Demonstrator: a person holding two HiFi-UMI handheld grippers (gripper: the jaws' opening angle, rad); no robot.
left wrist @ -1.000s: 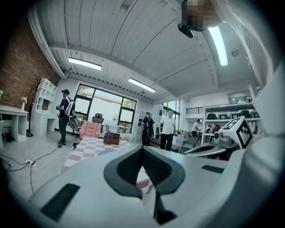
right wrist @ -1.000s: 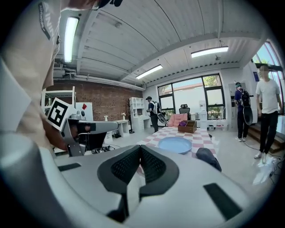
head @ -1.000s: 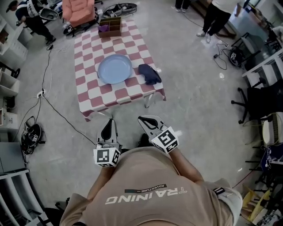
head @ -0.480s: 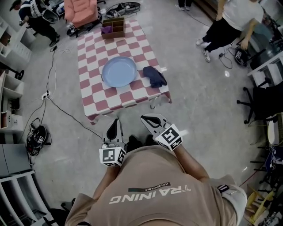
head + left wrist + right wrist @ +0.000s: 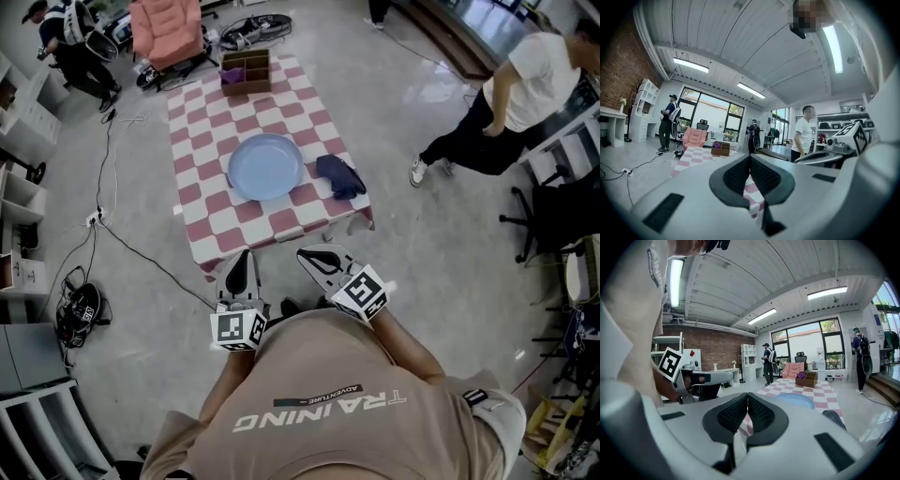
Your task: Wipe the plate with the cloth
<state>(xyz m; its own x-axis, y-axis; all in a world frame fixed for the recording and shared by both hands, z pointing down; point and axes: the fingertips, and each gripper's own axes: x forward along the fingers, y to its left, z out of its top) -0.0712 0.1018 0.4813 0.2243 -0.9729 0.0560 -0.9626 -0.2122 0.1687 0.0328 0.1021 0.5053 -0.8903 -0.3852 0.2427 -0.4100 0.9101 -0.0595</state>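
Observation:
A light blue plate [image 5: 265, 167] lies in the middle of a low table covered in red and white checks [image 5: 202, 225]. Right of the plate, near the table's edge, lies a dark blue cloth [image 5: 339, 176]. Both grippers are held before the person's chest, short of the table's near end and apart from everything on it. My left gripper [image 5: 242, 266] is shut and empty, its pads meeting [image 5: 749, 157]. My right gripper [image 5: 315, 255] is also shut and empty [image 5: 747, 395]. In the right gripper view the plate [image 5: 797, 400] and cloth [image 5: 833, 417] show beyond the jaws.
A wooden box [image 5: 246, 67] with a purple thing stands at the table's far end, a pink armchair [image 5: 167, 26] behind it. Cables [image 5: 103, 220] run over the floor at left. A person in a white shirt [image 5: 525, 94] bends at right; office chairs [image 5: 553, 216] stand beyond.
The table has drawn nearer in the head view as both grippers moved toward it. The person in the white shirt has walked to the right. Both grippers stay shut.

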